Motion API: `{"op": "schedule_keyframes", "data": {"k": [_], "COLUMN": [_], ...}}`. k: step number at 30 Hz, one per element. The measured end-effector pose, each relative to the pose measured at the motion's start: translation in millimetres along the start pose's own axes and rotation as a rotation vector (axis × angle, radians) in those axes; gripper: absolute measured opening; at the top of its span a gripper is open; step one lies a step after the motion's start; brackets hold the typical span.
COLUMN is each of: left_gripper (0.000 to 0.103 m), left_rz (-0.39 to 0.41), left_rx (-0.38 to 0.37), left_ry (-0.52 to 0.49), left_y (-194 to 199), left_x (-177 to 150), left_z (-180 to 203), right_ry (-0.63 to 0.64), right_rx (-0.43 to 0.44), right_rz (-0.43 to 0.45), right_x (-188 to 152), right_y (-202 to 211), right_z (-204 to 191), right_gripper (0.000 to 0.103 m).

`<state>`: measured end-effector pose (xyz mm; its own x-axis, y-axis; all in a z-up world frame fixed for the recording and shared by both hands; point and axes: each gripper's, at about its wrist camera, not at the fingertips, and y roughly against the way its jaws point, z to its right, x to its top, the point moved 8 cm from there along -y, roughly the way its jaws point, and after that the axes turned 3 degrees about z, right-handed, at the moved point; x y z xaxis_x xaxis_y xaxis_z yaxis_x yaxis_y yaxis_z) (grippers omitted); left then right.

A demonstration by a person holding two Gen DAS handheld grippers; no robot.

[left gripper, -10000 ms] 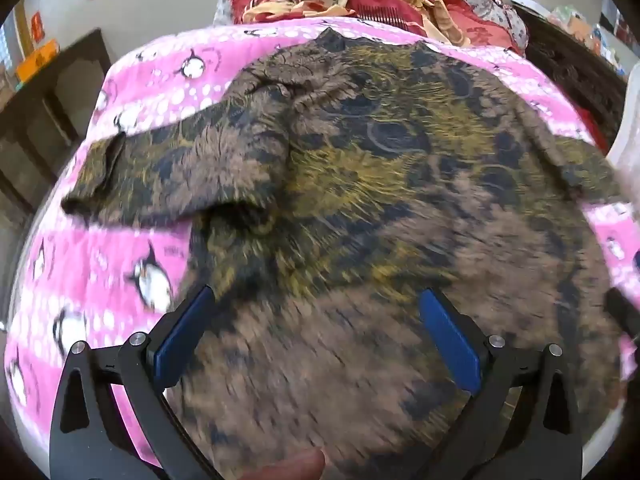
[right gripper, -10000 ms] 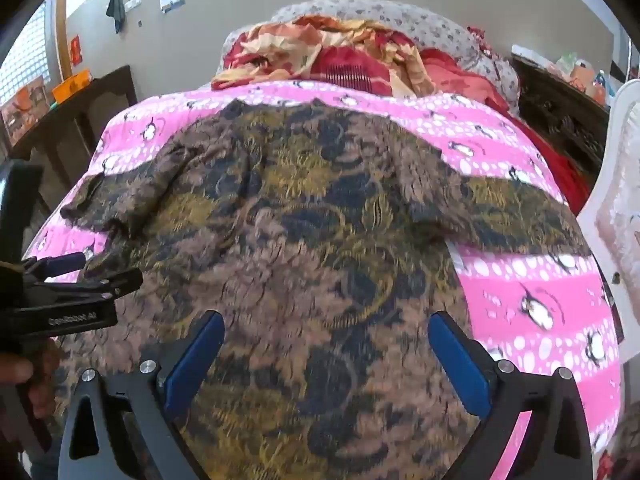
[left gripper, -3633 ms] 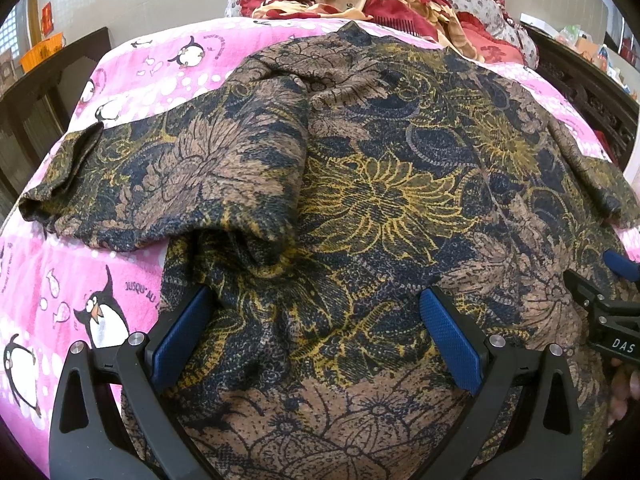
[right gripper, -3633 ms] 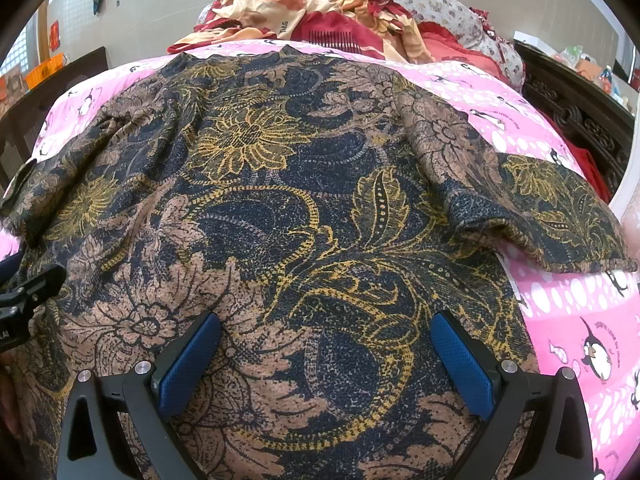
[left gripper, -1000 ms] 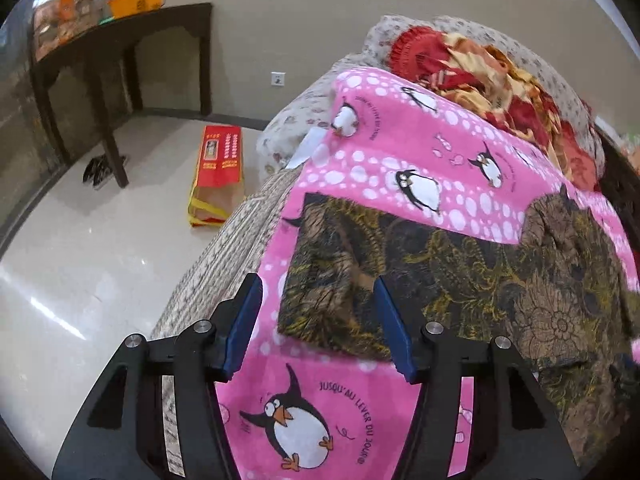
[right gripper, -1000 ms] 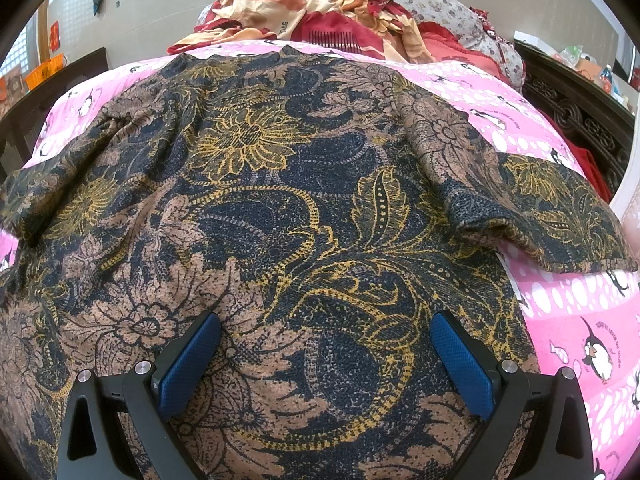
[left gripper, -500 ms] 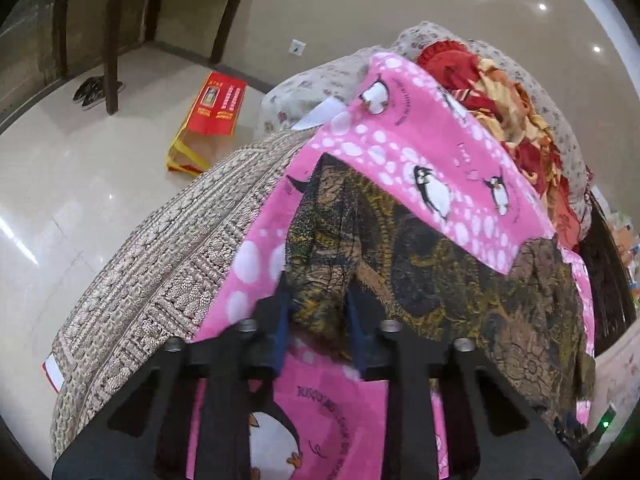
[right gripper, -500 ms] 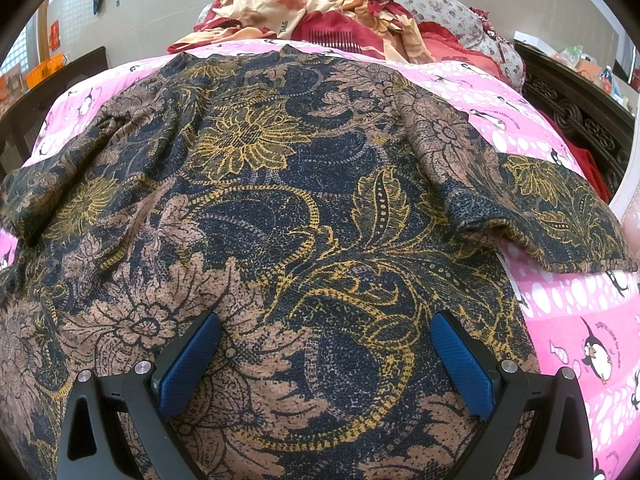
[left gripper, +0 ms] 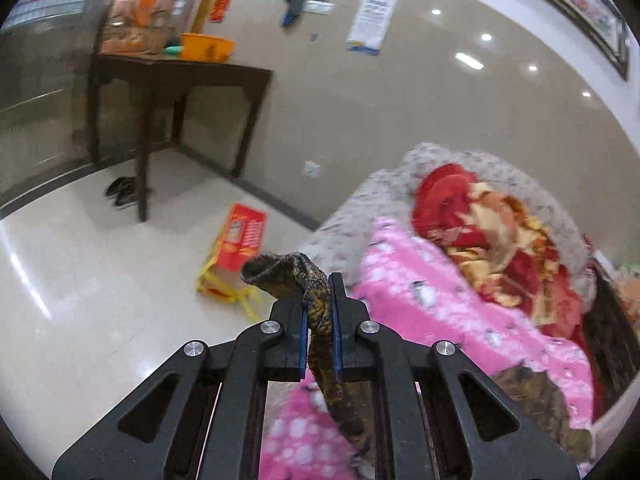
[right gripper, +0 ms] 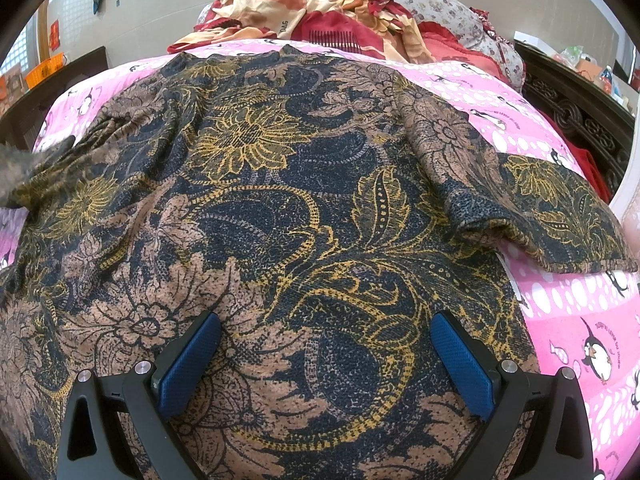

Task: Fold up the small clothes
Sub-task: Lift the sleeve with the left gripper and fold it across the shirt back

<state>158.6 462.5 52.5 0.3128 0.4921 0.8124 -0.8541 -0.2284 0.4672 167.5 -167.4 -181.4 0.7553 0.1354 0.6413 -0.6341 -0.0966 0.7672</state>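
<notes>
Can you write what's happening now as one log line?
left gripper: shut on sleeve, lifted | right gripper: open over shirt | fold: started

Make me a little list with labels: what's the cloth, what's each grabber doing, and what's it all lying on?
cloth: dark flowery shirt, spread flat
left gripper: shut on the shirt's sleeve, sleeve end lifted
right gripper: open, over the shirt's lower part, holding nothing
underneath: pink penguin blanket
behind: red and orange bedding

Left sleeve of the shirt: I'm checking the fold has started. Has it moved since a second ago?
Yes. The left sleeve is off the pink blanket, lifted upward, clamped in the left gripper.
</notes>
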Motion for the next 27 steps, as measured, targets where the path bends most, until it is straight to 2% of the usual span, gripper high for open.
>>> {"op": "schedule_keyframes", "data": {"k": [3, 5, 7, 8, 9, 10, 12, 14, 17, 19, 20, 21, 22, 23, 24, 25, 27], "left_gripper": [0.008, 0.008, 0.008, 0.008, 0.008, 0.008, 0.008, 0.008, 0.009, 0.015, 0.015, 0.022, 0.027, 0.037, 0.041, 0.042, 0.042], "left_rz": [-0.009, -0.039, -0.092, -0.137, -0.166, -0.211, -0.290, -0.375, -0.497, -0.560, -0.575, -0.570, -0.562, -0.555, -0.536, -0.516, -0.483], "left_rx": [-0.126, -0.228, -0.348, -0.414, -0.450, -0.497, -0.547, -0.559, -0.537, -0.523, -0.534, -0.546, -0.561, -0.576, -0.583, -0.588, -0.565], "left_ry": [-0.056, -0.102, -0.156, -0.193, -0.221, -0.257, -0.287, -0.345, -0.384, -0.394, -0.389, -0.388, -0.391, -0.399, -0.414, -0.433, -0.506], "left_y": [4.5, 3.4, 1.2, -2.1, -4.8, -9.0, -17.5, -30.7, -49.3, -53.8, -50.2, -42.7, -34.4, -24.3, -15.1, -6.6, 8.5], "left_x": [-9.5, -31.2, -68.8, -99.5, -120.2, -154.3, -206.8, -267.7, -332.3, -356.0, -361.7, -363.3, -363.0, -361.9, -359.0, -357.9, -361.7], "left_z": [52.2, 100.5, 160.2, 198.5, 223.6, 257.2, 299.7, 335.1, 355.3, 357.4, 356.4, 351.9, 351.0, 347.9, 343.5, 336.8, 316.1], "right_ry": [0.000, 0.000, 0.000, 0.000, 0.000, 0.000, 0.000, 0.000, 0.001, -0.001, -0.012, -0.022, -0.011, 0.007, 0.028, 0.043, 0.025], "right_rx": [0.000, 0.000, 0.000, 0.000, 0.000, 0.000, 0.000, 0.000, -0.001, -0.003, -0.007, -0.013, 0.006, 0.032, 0.062, 0.113, 0.235], "right_rz": [0.000, 0.000, 0.000, 0.000, 0.000, 0.000, -0.001, 0.000, -0.002, -0.016, -0.024, -0.014, 0.030, 0.084, 0.134, 0.169, 0.183], "right_x": [0.1, -0.1, -0.2, -0.1, -0.1, -0.1, -0.1, -0.2, -0.4, 0.5, 2.8, 9.5, 21.0, 33.7, 47.1, 60.4, 78.8], "right_y": [0.3, 0.0, 0.0, 0.0, 0.1, 0.1, 0.1, 0.1, 0.2, 2.0, 5.6, 12.7, 23.6, 34.7, 44.2, 49.6, 48.5], "right_z": [-0.3, 0.1, 0.0, 0.0, -0.1, 0.0, 0.0, 0.0, 0.0, 0.5, 1.8, 2.1, -1.9, -8.4, -16.3, -26.4, -44.3], "right_gripper": [0.103, 0.103, 0.103, 0.103, 0.103, 0.103, 0.103, 0.103, 0.103, 0.102, 0.095, 0.091, 0.090, 0.090, 0.090, 0.090, 0.090]}}
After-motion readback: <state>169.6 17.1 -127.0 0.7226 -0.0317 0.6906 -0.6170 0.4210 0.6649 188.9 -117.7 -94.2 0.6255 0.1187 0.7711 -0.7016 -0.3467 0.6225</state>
